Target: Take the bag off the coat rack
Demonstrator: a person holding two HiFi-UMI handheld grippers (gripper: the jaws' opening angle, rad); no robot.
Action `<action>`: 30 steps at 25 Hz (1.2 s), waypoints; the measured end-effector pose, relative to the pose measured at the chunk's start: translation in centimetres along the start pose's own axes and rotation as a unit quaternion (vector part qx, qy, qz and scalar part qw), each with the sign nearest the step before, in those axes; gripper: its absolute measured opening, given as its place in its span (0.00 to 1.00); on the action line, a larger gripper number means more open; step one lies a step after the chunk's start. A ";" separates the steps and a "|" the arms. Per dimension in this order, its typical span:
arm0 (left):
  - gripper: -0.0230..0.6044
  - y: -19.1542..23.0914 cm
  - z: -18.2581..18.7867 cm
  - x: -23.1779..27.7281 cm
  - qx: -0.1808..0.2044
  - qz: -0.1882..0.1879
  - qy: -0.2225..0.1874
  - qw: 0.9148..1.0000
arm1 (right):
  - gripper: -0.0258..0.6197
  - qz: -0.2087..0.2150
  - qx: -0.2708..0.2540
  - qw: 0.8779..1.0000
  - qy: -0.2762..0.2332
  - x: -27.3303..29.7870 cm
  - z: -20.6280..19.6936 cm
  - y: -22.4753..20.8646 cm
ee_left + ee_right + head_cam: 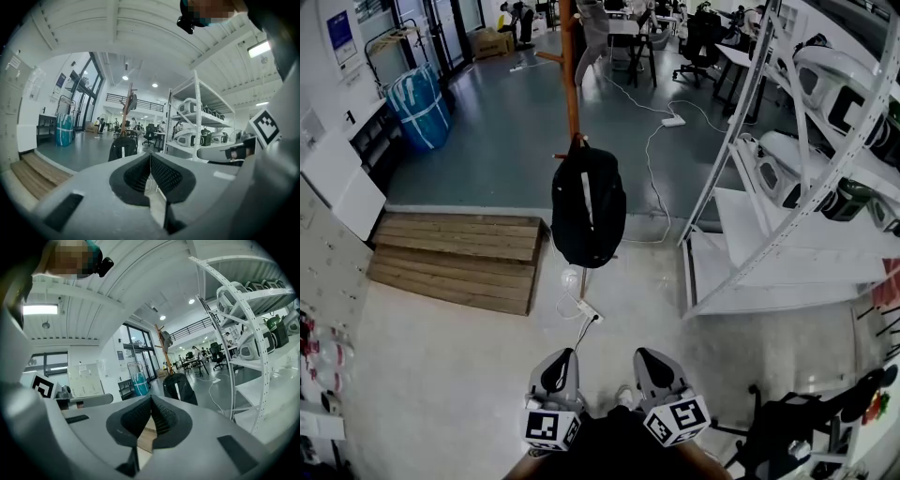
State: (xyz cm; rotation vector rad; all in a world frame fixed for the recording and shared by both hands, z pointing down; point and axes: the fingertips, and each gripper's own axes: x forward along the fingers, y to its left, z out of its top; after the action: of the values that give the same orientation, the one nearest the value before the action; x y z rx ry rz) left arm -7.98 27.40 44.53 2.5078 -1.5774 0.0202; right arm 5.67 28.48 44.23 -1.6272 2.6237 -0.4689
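Floor [506, 141]: grey-blue and glossy in the far half, pale matt concrete in the near half, with a straight seam across the head view.
White metal shelving rack [787, 187]: perforated uprights, standing right of the coat rack and well apart from it; loaded with white moulded shells.
Low wooden plank platform [459, 258]: flat on the pale floor, left of the bag, its right edge near the foot of the pole.
Orange-brown wooden coat rack [571, 84]: an upright pole with short pegs, rising near the floor seam; also in the left gripper view [126, 110] and the right gripper view [164, 350].
Black fabric bag with a pale strip down its middle [588, 208]: hanging by its top from a low peg of the coat rack, body against the pole; straight ahead of both grippers [123, 147] [179, 387], well apart from them, untouched.
Blue plastic-wrapped bundle [419, 105]: upright near the left wall, far from the bag.
Right gripper [654, 361]: grey, with a marker cube, low in the head view; ribbed black fingers pressed together with nothing between them [151, 399].
Left gripper [555, 372]: just beside the right one, pointing the same way; fingers likewise pressed together and empty [150, 157].
White power strip [589, 310]: on the pale floor between the pole's foot and the grippers, with a white cable attached.
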 end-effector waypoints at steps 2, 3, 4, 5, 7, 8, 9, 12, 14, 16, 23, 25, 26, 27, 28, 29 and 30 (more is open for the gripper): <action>0.06 -0.6 -0.4 0.0 -0.003 0.005 0.003 1.000 | 0.06 0.005 -0.002 1.000 0.002 -0.4 0.0 -0.4; 0.06 -0.8 -0.5 0.0 -0.001 0.008 0.003 1.000 | 0.06 0.008 -0.002 1.000 0.002 -0.6 0.0 -0.7; 0.06 -1.1 -0.6 0.0 0.001 0.010 0.002 1.000 | 0.06 0.011 -0.002 1.000 0.003 -0.8 0.0 -0.9; 0.06 -1.5 -0.6 0.0 0.002 0.013 0.000 1.000 | 0.06 0.014 -0.002 1.000 0.004 -1.0 -0.1 -1.2; 0.06 -2.2 -0.5 0.1 -0.001 0.020 -0.003 1.000 | 0.06 0.020 -0.003 1.000 0.008 -1.4 -0.1 -1.8; 0.06 -2.5 -0.5 0.1 -0.004 0.024 -0.004 1.000 | 0.06 0.023 -0.002 1.000 0.009 -1.6 -0.1 -2.0; 0.06 -2.9 -0.5 0.1 -0.005 0.028 -0.005 1.000 | 0.06 0.027 -0.002 1.000 0.010 -1.8 -0.1 -2.3; 0.06 -4.0 -0.6 0.1 -0.009 0.038 -0.005 0.999 | 0.06 0.037 -0.004 0.999 0.011 -2.5 -0.1 -3.1; 0.06 -4.6 -0.6 0.0 -0.009 0.043 -0.005 0.999 | 0.06 0.041 -0.005 0.999 0.012 -2.6 -0.2 -3.9; 0.06 -5.0 -0.8 -0.1 -0.006 0.048 -0.001 0.999 | 0.06 0.044 -0.002 0.999 0.013 -2.6 -0.2 -4.5; 0.06 -4.9 -1.6 0.9 -0.009 0.058 0.011 0.998 | 0.06 0.046 0.009 0.999 0.015 -2.1 -0.1 -5.8; 0.06 -4.6 -2.0 1.7 -0.009 0.057 0.012 0.998 | 0.06 0.045 0.008 0.999 0.017 -1.4 -0.2 -6.2; 0.06 -4.4 -2.1 2.2 -0.010 0.056 0.012 0.998 | 0.06 0.045 0.006 0.999 0.018 -1.0 -0.1 -6.4; 0.06 -4.3 -2.0 2.8 -0.013 0.055 0.012 0.998 | 0.06 0.045 0.005 0.999 0.019 -0.5 -0.1 -6.6; 0.06 -4.2 -1.9 3.4 -0.014 0.054 0.011 0.998 | 0.06 0.045 0.004 0.999 0.020 0.0 0.0 -6.9; 0.06 -4.1 -1.8 4.1 -0.015 0.053 0.010 0.998 | 0.06 0.045 0.004 0.999 0.021 0.6 0.1 -7.2; 0.06 -3.9 -1.6 4.8 -0.016 0.052 0.009 0.998 | 0.06 0.045 0.004 0.999 0.022 1.1 0.2 -7.5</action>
State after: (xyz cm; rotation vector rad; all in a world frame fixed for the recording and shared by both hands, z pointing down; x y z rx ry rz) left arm -2.29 24.98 46.10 2.3925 -1.6870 0.0307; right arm 11.74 24.36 46.14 -1.5047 2.7094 -0.5165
